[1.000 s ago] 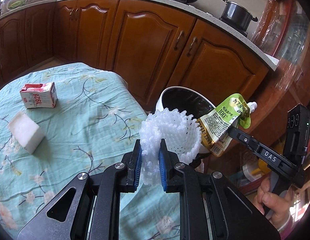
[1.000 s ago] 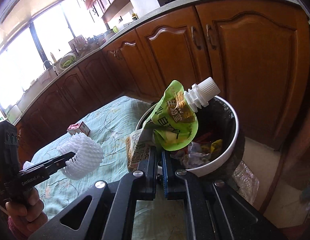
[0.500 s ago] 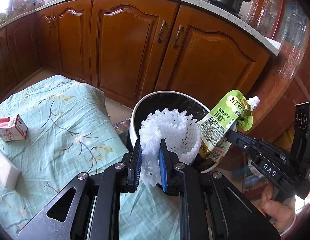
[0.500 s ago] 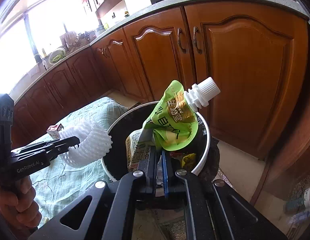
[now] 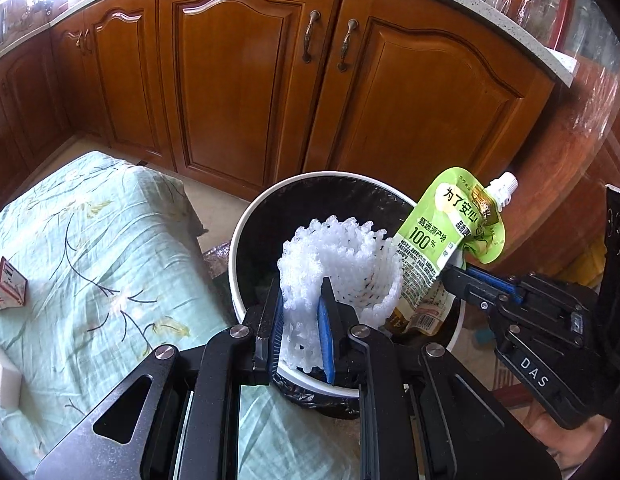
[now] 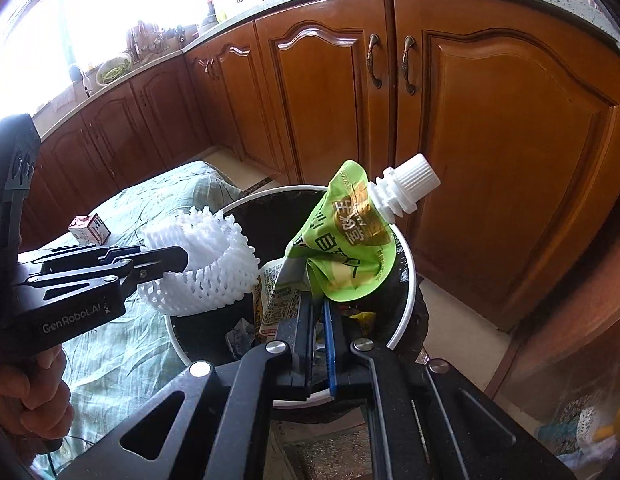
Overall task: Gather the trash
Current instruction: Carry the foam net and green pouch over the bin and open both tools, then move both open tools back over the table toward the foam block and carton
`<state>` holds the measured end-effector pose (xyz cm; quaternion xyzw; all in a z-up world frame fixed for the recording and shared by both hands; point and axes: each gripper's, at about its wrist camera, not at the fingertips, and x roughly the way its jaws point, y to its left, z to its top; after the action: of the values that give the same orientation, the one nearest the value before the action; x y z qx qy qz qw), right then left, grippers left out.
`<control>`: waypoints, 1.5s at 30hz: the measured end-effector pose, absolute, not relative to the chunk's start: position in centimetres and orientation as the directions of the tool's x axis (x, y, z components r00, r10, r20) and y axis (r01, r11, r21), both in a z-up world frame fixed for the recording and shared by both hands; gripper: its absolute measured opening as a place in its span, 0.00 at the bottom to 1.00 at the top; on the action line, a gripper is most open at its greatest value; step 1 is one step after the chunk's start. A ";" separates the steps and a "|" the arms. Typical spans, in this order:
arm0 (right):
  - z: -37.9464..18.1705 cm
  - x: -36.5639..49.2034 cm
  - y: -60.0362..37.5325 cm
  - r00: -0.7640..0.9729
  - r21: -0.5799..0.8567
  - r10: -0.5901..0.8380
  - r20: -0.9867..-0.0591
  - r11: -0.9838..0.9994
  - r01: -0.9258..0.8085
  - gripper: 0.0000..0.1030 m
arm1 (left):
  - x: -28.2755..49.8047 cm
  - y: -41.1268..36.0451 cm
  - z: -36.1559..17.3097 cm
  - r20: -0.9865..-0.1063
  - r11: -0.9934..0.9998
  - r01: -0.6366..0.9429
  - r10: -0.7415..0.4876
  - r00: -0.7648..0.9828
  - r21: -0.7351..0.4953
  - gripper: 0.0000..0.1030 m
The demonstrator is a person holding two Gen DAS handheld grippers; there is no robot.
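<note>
A white foam fruit net (image 5: 342, 268) is pinched in my left gripper (image 5: 299, 300), which is shut on it and holds it over the white trash bin (image 5: 245, 224) lined with a black bag. My right gripper (image 6: 316, 308) is shut on a green spouted drink pouch (image 6: 350, 248), also held above the bin (image 6: 406, 292), just right of the net (image 6: 205, 272). In the left wrist view the pouch (image 5: 450, 240) hangs at the bin's right rim. Trash lies in the bin's bottom.
A table with a green floral cloth (image 5: 89, 248) stands left of the bin, bearing a small red-and-white carton (image 5: 5, 288) and a white foam block (image 5: 3, 376). Brown wooden cabinets (image 5: 249, 80) run behind. A hand (image 6: 33, 384) holds the left gripper's handle.
Both grippers have carried their trash from over the table's edge to above the bin. The bin now sits under the net and pouch; the carton has slid left in view.
</note>
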<state>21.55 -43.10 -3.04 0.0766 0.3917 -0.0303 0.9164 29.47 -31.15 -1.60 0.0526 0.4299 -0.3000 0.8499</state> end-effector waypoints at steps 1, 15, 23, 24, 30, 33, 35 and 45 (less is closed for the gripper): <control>-3.1 21.7 -43.1 0.687 0.111 0.003 -0.726 0.987 0.113 0.05 | 29.5 -31.2 -1.7 -0.764 0.814 0.555 -0.464 0.448 -0.169 0.14; -3.9 23.4 -44.0 0.651 0.125 0.019 -0.759 0.985 0.117 0.11 | 29.8 -32.2 -2.1 -0.776 0.810 0.567 -0.452 0.440 -0.150 0.24; -2.9 21.5 -44.6 0.687 0.164 0.016 -0.727 0.975 0.151 0.32 | 29.6 -30.6 -1.9 -0.762 0.817 0.545 -0.472 0.444 -0.188 0.39; -2.8 21.2 -44.7 0.693 0.174 0.020 -0.721 0.973 0.153 0.33 | 29.4 -30.1 -1.8 -0.758 0.818 0.542 -0.476 0.446 -0.194 0.39; -2.2 19.1 -44.3 0.741 0.253 0.060 -0.668 0.956 0.151 0.47 | 27.5 -25.6 -1.7 -0.727 0.842 0.486 -0.483 0.488 -0.233 0.45; -2.2 18.3 -43.3 0.762 0.299 0.095 -0.641 0.945 0.135 0.56 | 26.4 -22.6 -2.0 -0.717 0.859 0.439 -0.478 0.507 -0.262 0.45; -2.2 17.9 -42.4 0.768 0.324 0.121 -0.629 0.939 0.118 0.61 | 25.7 -20.8 -2.2 -0.716 0.870 0.407 -0.470 0.516 -0.278 0.45; -3.4 18.0 -36.5 0.737 0.403 0.265 -0.622 0.915 0.012 0.73 | 23.4 -10.7 -3.4 -0.718 0.917 0.220 -0.397 0.572 -0.332 0.45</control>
<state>18.03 -36.54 -3.40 0.1942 0.3559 0.0694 0.9115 23.40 -10.74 -3.42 -0.1036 0.4281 -0.1751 0.8805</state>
